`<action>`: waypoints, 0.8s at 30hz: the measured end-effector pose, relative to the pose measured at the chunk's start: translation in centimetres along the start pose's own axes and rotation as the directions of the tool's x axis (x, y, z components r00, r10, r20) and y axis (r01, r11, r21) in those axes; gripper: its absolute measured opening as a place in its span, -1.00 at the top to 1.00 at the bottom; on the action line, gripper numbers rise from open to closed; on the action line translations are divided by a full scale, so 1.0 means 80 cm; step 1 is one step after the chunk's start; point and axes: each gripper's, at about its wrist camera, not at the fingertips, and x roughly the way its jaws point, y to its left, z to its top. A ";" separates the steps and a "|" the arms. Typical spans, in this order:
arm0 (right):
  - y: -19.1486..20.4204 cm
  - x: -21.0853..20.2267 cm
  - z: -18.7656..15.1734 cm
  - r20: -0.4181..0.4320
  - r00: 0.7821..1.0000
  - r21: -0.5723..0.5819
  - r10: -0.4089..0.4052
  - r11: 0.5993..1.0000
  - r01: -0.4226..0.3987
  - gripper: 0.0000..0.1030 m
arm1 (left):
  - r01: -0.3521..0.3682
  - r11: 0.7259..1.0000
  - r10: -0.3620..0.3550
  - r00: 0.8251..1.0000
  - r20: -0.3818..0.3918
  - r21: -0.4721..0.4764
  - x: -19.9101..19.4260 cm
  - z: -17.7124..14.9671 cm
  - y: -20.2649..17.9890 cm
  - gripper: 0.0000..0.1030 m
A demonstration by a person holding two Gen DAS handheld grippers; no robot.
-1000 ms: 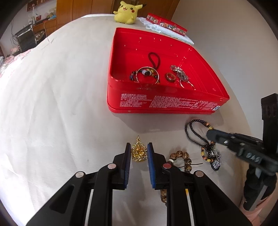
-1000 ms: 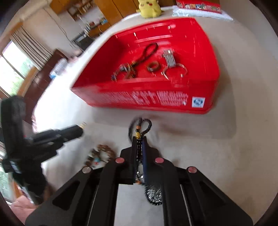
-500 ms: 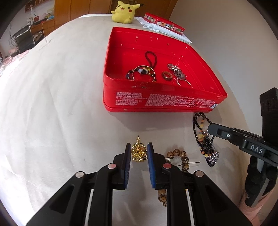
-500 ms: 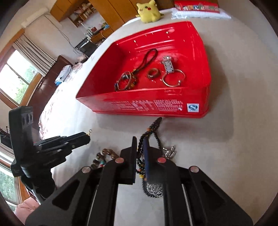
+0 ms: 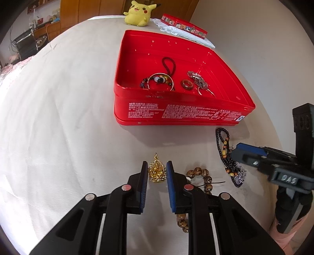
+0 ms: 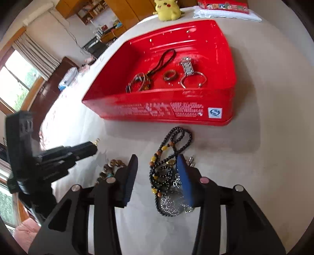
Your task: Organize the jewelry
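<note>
A red tin box [image 5: 176, 113] [image 6: 225, 82] lies open on the white bed with several bracelets and rings inside. My left gripper [image 5: 157, 168] is shut on a gold pendant [image 5: 156, 171] resting on the bed. A brown bead bracelet [image 5: 204, 175] lies just right of it. My right gripper [image 6: 157, 162] is open, its fingers on either side of a black bead necklace [image 6: 166, 162] with a sparkly pendant; the necklace also shows in the left wrist view [image 5: 225, 153]. In the left wrist view the right gripper [image 5: 238, 154] sits at the right.
A yellow Pikachu plush [image 5: 138, 13] and a flat red tin on white cloth [image 5: 184, 25] sit beyond the box. The bed's right edge runs along a wall [image 5: 265, 49]. A desk and chair [image 5: 25, 45] stand far left.
My right gripper has opened and let the black necklace drop onto the bed in front of the box. My left gripper stays shut on the gold pendant in place.
</note>
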 end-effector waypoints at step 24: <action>0.015 -0.062 -0.005 0.158 0.977 -0.091 0.141 0.988 -0.128 0.84 | 0.007 1.000 -0.007 1.000 -0.012 0.002 0.003 0.001 0.004 0.64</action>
